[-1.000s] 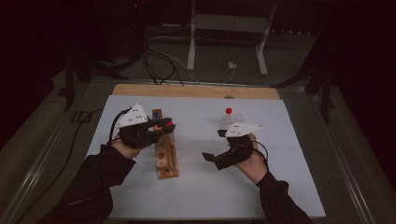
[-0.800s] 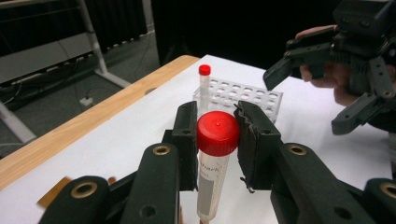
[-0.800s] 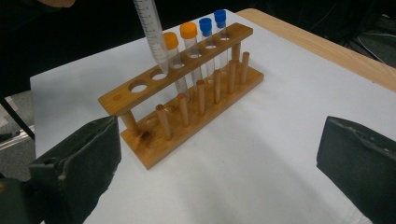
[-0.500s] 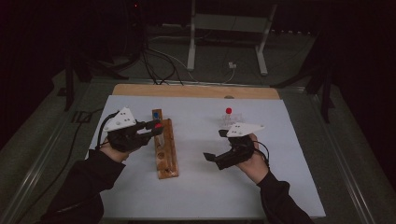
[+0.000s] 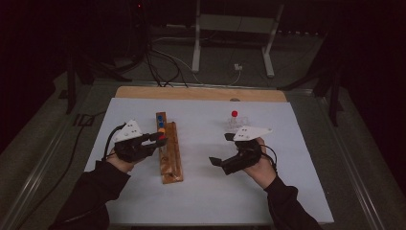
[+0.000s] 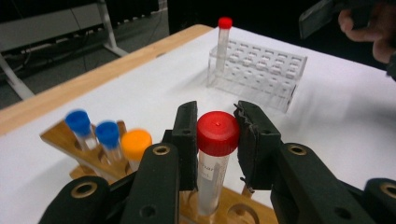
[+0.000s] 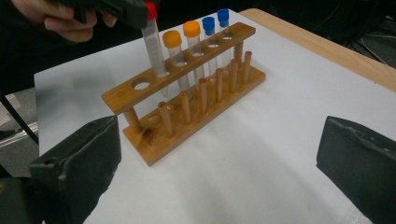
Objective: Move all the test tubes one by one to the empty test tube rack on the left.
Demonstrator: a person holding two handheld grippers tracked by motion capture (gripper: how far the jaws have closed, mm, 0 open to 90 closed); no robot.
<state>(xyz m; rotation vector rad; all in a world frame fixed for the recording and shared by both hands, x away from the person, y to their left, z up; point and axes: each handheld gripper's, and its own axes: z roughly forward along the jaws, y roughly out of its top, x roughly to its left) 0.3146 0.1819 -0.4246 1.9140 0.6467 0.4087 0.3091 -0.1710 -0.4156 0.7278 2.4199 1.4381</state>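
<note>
A wooden tube rack point(image 5: 171, 155) lies left of the sheet's centre. My left gripper point(image 5: 160, 139) is shut on a red-capped tube point(image 6: 217, 133), with a jaw on each side of the cap. That red-capped tube point(image 7: 154, 51) leans through a hole in the wooden rack's point(image 7: 154, 144) top bar, its tip above the base. Two orange-capped tubes point(image 7: 182, 35) and two blue-capped tubes point(image 7: 215, 19) stand further along the bar. My right gripper point(image 5: 220, 149) hovers open right of the rack, nothing between its jaws point(image 7: 219, 154).
A clear plastic rack point(image 5: 238, 124) stands behind my right gripper and holds one red-capped tube point(image 5: 234, 114) at a corner point(image 6: 223, 42). The white sheet point(image 5: 287, 191) covers the table up to a wooden strip point(image 5: 201, 93) at the back. Cables and a metal stand lie on the floor beyond.
My left gripper has drawn a little left and toward me from over the wooden rack. The right gripper has stayed put.
</note>
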